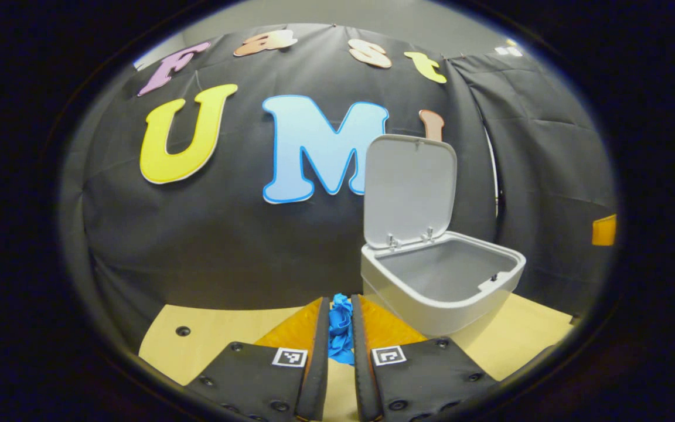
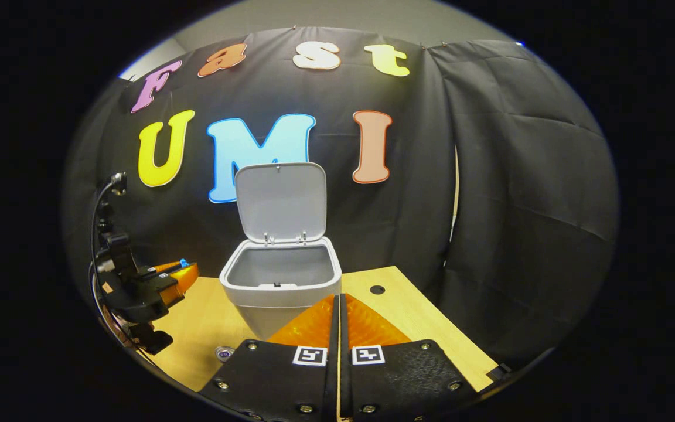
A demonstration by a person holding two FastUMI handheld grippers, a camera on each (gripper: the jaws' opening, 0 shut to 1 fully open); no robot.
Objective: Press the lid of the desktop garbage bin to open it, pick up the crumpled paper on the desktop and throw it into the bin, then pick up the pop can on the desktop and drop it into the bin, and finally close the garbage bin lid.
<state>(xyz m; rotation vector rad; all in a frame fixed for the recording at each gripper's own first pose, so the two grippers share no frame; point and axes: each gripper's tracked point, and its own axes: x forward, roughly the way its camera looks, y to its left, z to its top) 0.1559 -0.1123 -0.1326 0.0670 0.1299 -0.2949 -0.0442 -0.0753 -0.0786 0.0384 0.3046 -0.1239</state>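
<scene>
The white desktop bin (image 1: 440, 296) stands on the wooden table with its lid (image 1: 411, 187) raised upright, and its inside looks bare. My left gripper (image 1: 340, 331) is shut on a blue crumpled paper (image 1: 340, 328), held above the table just left of the bin. In the right gripper view the bin (image 2: 282, 281) sits straight ahead, lid (image 2: 282, 199) up, and the left gripper (image 2: 180, 271) hovers at its left with a blue scrap (image 2: 183, 262) at its tips. My right gripper (image 2: 339, 310) is shut on nothing, close in front of the bin. A small round metal top (image 2: 224, 353), maybe the pop can, peeks out at the lower left.
The wooden table (image 2: 408, 316) has a round hole (image 2: 377, 289) right of the bin and another hole (image 1: 183, 331) at the left. Black cloth walls close in behind and to the right. The left gripper's cable (image 2: 98, 205) rises at the far left.
</scene>
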